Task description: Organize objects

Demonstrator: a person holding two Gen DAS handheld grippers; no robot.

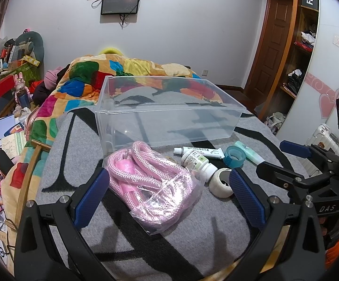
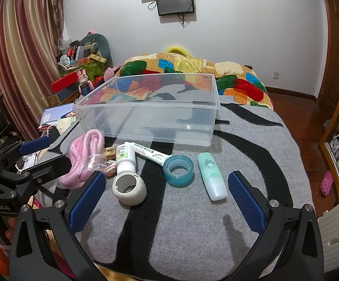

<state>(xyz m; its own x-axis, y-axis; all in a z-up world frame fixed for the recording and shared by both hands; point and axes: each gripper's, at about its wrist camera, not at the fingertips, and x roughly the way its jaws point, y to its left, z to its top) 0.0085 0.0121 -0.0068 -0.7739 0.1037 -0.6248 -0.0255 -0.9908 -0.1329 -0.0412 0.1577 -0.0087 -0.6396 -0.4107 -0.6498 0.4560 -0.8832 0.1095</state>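
A clear plastic bin (image 1: pixel 169 114) (image 2: pixel 150 117) stands empty on the grey blanket. In front of it lie a bagged pink rope (image 1: pixel 146 178) (image 2: pixel 85 161), a white pill bottle (image 1: pixel 197 164) (image 2: pixel 125 159), a white ointment tube (image 1: pixel 199 151) (image 2: pixel 148 153), a blue tape roll (image 1: pixel 234 156) (image 2: pixel 178 170), a white tape roll (image 1: pixel 222 182) (image 2: pixel 129 188) and a mint green tube (image 1: pixel 249 152) (image 2: pixel 211 175). My left gripper (image 1: pixel 169 196) is open, its fingers on either side of the pink rope. My right gripper (image 2: pixel 167 201) is open, just short of both tape rolls and the green tube.
A small brown box (image 2: pixel 109 153) lies behind the pill bottle. A colourful quilt (image 1: pixel 122 75) is bunched behind the bin. Clutter and papers (image 1: pixel 3 140) lie left of the bed. A wardrobe (image 1: pixel 298 46) stands to the right.
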